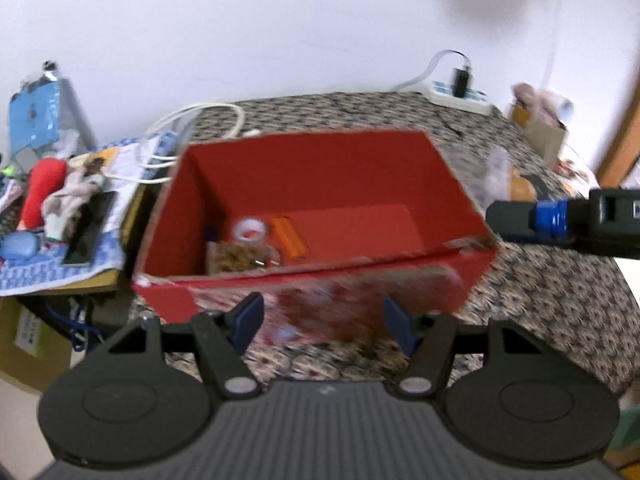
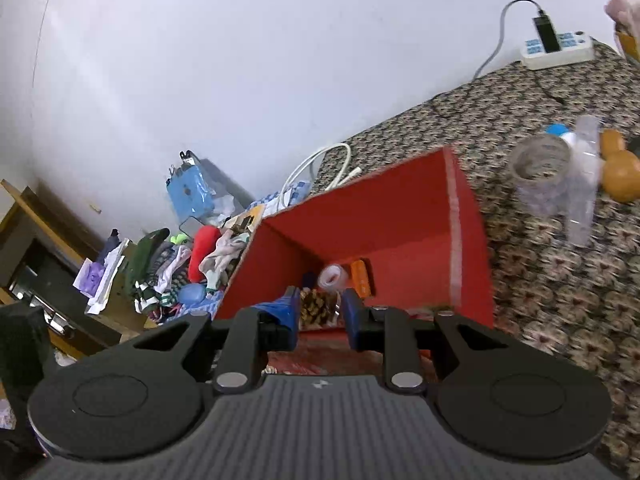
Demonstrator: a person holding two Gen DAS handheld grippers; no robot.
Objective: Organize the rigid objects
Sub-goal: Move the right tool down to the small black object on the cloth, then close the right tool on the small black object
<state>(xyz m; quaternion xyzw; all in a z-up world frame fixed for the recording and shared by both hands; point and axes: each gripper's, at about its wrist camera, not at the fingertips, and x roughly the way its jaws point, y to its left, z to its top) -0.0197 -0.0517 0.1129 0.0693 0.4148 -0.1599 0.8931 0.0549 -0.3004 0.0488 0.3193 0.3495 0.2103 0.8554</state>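
Left gripper [image 1: 324,322]: its blue-padded fingers [image 1: 250,316] are being held spread apart just in front of the red box's near wall; nothing is being gripped between them.
Right gripper [image 2: 320,312]: its fingers [image 2: 290,310] are being kept drawn in to a narrow gap, with nothing seen clamped there (the pine cone showing through the gap is lying deeper, inside the box). In the left wrist view it is being seen from the side [image 1: 516,226], beside the box's right corner.
Red box [image 1: 316,216]: it is being carried by the patterned surface [image 1: 560,292], standing open-topped, with both grippers at its near side.
Box contents: a pine cone [image 1: 232,258], a roll of clear tape [image 1: 250,232] and an orange block [image 1: 288,240] are being held in the left part of the box's floor, close together; the right part of the floor is being left bare.
Right of the box: a clear cup [image 2: 538,176], a clear plastic bottle [image 2: 584,184] and an orange gourd-shaped object [image 2: 618,168] are being seen on the surface, clustered, apart from the box.
Left of the box: mixed clutter [image 2: 192,256] is being seen piled (cloth, a red plush item, papers), with a white cable [image 1: 192,128] looped behind.
Far edge: a white power strip [image 2: 558,50] is being seen by the wall [image 1: 280,20].
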